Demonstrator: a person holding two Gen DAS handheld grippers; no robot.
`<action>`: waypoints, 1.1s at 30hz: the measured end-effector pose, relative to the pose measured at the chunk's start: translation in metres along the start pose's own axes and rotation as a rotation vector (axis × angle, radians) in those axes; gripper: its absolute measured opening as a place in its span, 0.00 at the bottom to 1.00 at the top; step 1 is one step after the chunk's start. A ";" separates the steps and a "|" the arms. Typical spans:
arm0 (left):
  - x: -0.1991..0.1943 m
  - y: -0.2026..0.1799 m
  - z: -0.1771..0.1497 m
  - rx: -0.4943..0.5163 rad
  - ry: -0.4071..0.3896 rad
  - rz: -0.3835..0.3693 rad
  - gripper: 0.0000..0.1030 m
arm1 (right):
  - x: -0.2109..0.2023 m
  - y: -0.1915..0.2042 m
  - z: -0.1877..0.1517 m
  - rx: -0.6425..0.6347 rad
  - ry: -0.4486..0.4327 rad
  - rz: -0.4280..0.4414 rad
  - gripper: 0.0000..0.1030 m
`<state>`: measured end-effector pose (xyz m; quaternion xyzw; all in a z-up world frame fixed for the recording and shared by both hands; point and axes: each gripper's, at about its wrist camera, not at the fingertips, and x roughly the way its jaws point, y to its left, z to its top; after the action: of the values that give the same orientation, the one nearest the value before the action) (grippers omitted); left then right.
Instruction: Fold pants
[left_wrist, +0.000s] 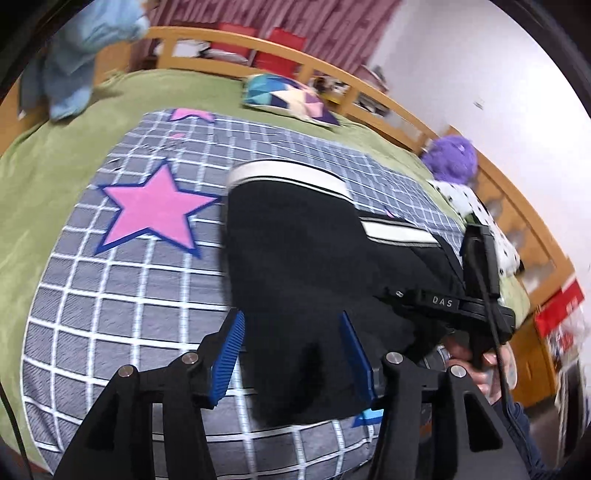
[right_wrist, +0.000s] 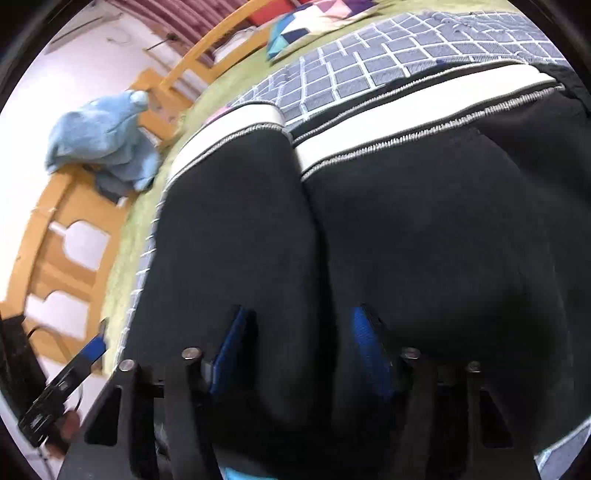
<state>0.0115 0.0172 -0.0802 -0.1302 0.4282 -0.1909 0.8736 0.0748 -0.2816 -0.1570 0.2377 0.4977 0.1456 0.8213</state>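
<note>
Black fabric pants with white stripes (left_wrist: 295, 236) lie between the left gripper (left_wrist: 293, 354)'s parted blue fingers (left_wrist: 229, 358) — the right gripper (right_wrist: 301, 350)'s fingers also stand apart, straddling a fold.

Pants (right_wrist: 424, 229): showing as matt black knit cloth, white bands edged in ribbed stitching. Checked sheet (left_wrist: 110, 314): looking like woven cloth. Green blanket (left_wrist: 48, 192): appearing fuzzy. Bed rail (left_wrist: 388, 107): showing smooth varnished wood. Left tongs (left_wrist: 291, 354): pads (left_wrist: 229, 362) appearing ridged blue, frame looking matt black plastic.
</note>
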 end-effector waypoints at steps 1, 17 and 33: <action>-0.001 0.004 0.002 -0.010 0.001 0.009 0.50 | -0.001 0.010 0.005 -0.047 0.023 0.020 0.08; 0.053 -0.058 0.013 0.043 0.057 -0.066 0.51 | -0.169 -0.099 0.056 -0.191 -0.238 -0.444 0.09; 0.124 -0.144 -0.045 0.264 0.160 0.059 0.59 | -0.139 -0.136 -0.012 -0.152 -0.200 -0.428 0.28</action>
<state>0.0129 -0.1697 -0.1371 0.0139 0.4712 -0.2295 0.8516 0.0004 -0.4594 -0.1306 0.0777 0.4406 -0.0193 0.8941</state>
